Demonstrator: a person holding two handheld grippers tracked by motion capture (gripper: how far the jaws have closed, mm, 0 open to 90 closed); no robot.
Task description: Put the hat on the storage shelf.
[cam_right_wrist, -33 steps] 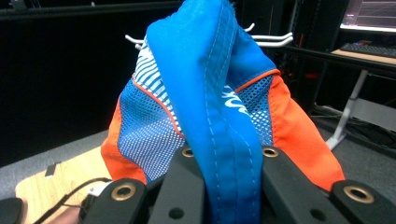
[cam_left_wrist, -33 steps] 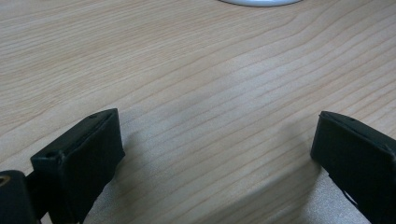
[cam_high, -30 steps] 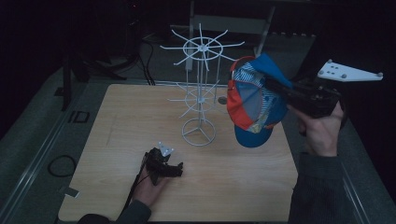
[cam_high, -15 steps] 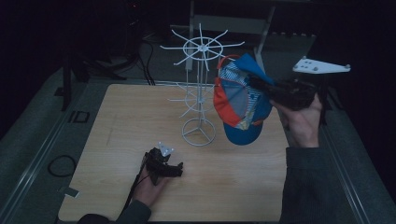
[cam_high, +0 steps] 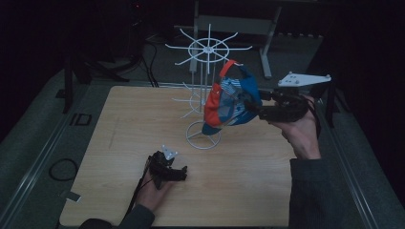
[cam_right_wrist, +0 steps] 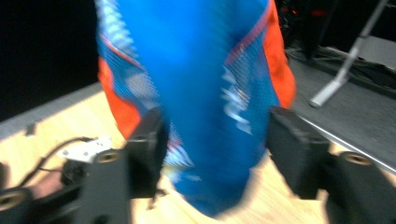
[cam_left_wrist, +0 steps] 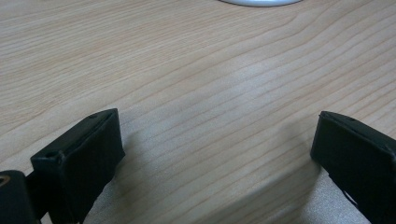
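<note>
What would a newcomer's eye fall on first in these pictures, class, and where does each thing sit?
The bright blue and orange cap, held up in the right gripper beside the white wire rack at the table's far middle. Next, the rack itself, its spokes spread above a ring base. Last, the left gripper, open, low on the wooden table near the front edge.

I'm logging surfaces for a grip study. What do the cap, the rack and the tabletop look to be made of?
Cap: soft fabric, blue and orange, probably printed; it sags from the right gripper.
Rack: thin wire, seemingly white-coated metal.
Tabletop: pale wood or wood-look laminate, matte, with visible grain lines.
</note>
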